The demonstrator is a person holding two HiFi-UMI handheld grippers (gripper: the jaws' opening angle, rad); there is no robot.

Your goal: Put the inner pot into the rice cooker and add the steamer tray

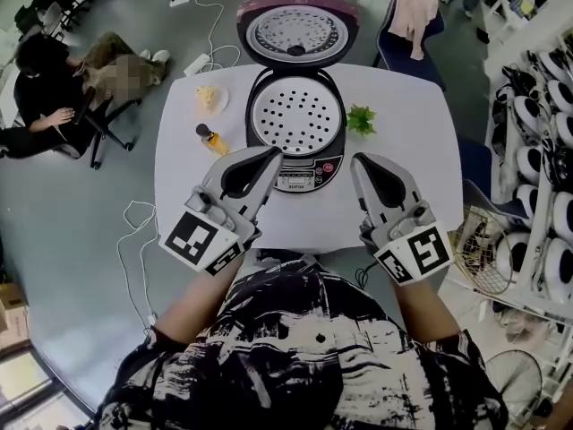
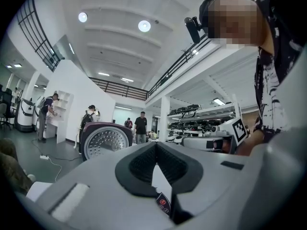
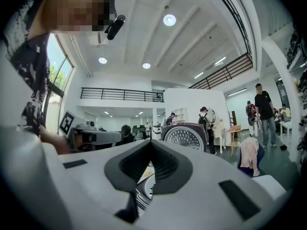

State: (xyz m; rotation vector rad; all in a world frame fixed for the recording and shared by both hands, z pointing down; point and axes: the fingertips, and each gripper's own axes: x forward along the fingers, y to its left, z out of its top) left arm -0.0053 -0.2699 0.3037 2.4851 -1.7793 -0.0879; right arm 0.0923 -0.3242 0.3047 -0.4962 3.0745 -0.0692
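The big white table [image 1: 179, 168] holds the rice cooker [image 1: 300, 173] in its middle. The cooker is dark, with a small panel of buttons on the side near me. Its round lid [image 1: 296, 34] stands wide open at the cooker's far side, silver inside with a dark pink rim. The steamer tray [image 1: 295, 115] sits flat in the cooker's mouth. It is round and silver and full of little holes. I cannot see the inner pot under it.

My left gripper [image 1: 273, 155] is just in front of the cooker, jaws squeezed together with nothing in them. My right gripper [image 1: 358, 161] is beside the cooker's front right, squeezed together on nothing too.

Left of the cooker are a plate of yellow food [image 1: 209, 98] and a little bottle [image 1: 211, 139]. Some green leaves [image 1: 361, 119] lie to its right.
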